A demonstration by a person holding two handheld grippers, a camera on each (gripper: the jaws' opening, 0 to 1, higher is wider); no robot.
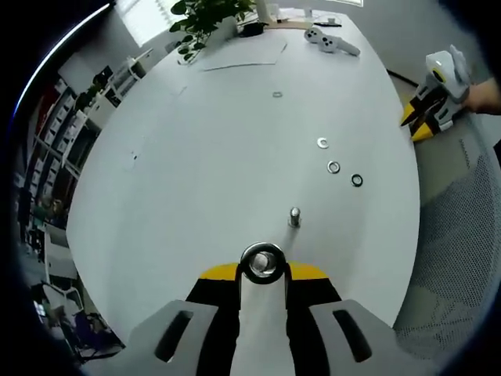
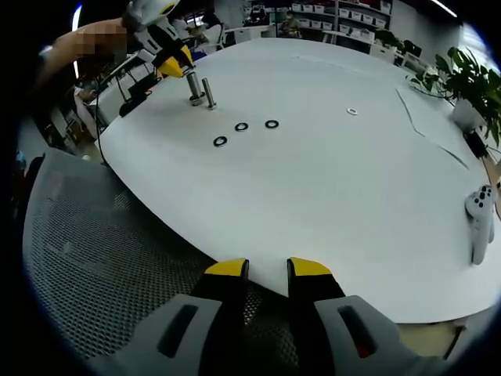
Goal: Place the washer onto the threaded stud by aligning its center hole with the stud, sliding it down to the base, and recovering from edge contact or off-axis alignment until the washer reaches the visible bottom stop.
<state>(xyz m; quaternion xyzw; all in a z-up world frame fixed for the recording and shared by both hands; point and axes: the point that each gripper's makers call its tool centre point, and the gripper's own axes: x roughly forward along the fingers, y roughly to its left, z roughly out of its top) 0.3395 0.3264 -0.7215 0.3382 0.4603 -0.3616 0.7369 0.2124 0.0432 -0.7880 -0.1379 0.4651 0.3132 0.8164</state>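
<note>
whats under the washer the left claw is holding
Bare white table shows through the hole of the washer held by the left claw. The stud stands beyond, not beneath it.

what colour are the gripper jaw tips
Yellow, on black jaws; clearest on the right gripper in its own view.

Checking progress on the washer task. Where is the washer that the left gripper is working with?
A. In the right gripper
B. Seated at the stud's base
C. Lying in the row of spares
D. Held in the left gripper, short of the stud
D: the washer sits between the left gripper's fingers, with the stud standing apart beyond it.
</note>
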